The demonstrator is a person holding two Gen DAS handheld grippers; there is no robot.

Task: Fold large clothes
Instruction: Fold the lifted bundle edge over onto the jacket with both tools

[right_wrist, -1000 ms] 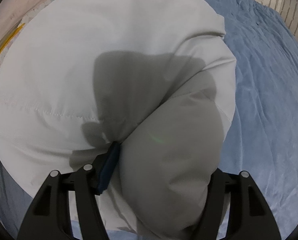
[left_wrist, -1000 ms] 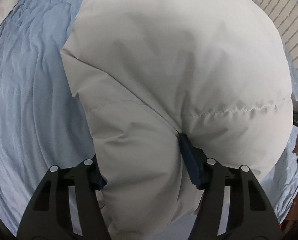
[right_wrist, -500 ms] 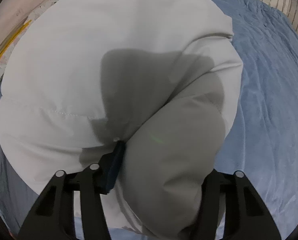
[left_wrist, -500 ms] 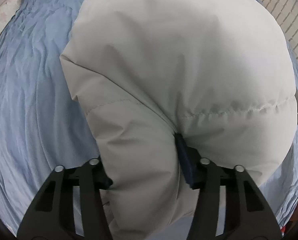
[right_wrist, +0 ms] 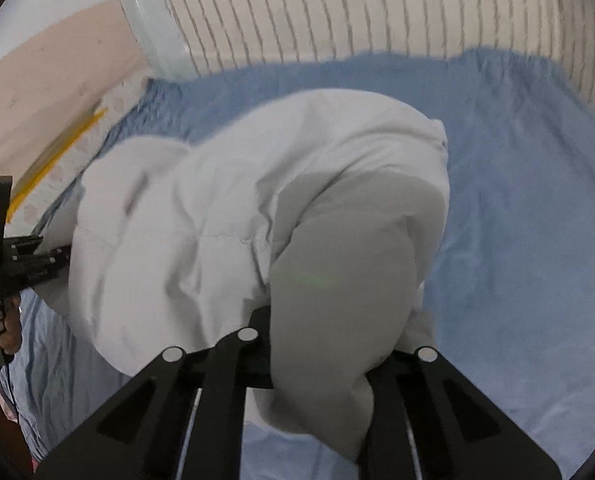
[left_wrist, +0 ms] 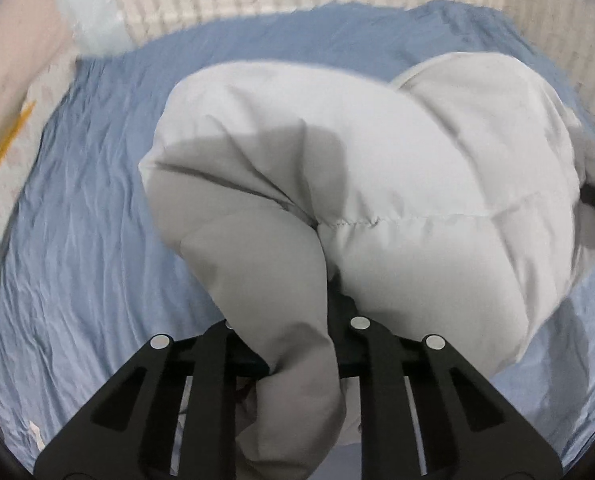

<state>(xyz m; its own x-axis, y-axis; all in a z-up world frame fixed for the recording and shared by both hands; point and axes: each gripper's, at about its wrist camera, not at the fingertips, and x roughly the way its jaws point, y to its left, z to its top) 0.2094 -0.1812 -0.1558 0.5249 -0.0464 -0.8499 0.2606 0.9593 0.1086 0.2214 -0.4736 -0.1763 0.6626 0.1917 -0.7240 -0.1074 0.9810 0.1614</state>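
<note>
A pale grey padded jacket [left_wrist: 377, 208] lies bunched on a blue bedsheet [left_wrist: 77, 240]. My left gripper [left_wrist: 293, 344] is shut on a thick fold of the jacket at its near left corner. My right gripper [right_wrist: 321, 344] is shut on another thick fold of the same jacket [right_wrist: 237, 208] at its near right corner. The fingertips of both are buried in the padding. The left gripper's body [right_wrist: 13, 264] shows at the left edge of the right wrist view. The jacket's far end rests on the sheet.
The blue sheet [right_wrist: 529, 208] spreads around the jacket on all sides. A white striped wall or headboard [right_wrist: 337, 12] stands behind the bed. A pink surface with a yellow stripe [right_wrist: 57, 148] runs along the far left. A clear plastic item [left_wrist: 93, 12] lies at the back left.
Both grippers have pulled back and tilted up with the jacket still held. The jacket now looks smaller and further off, and the wall behind the bed has come into view.
</note>
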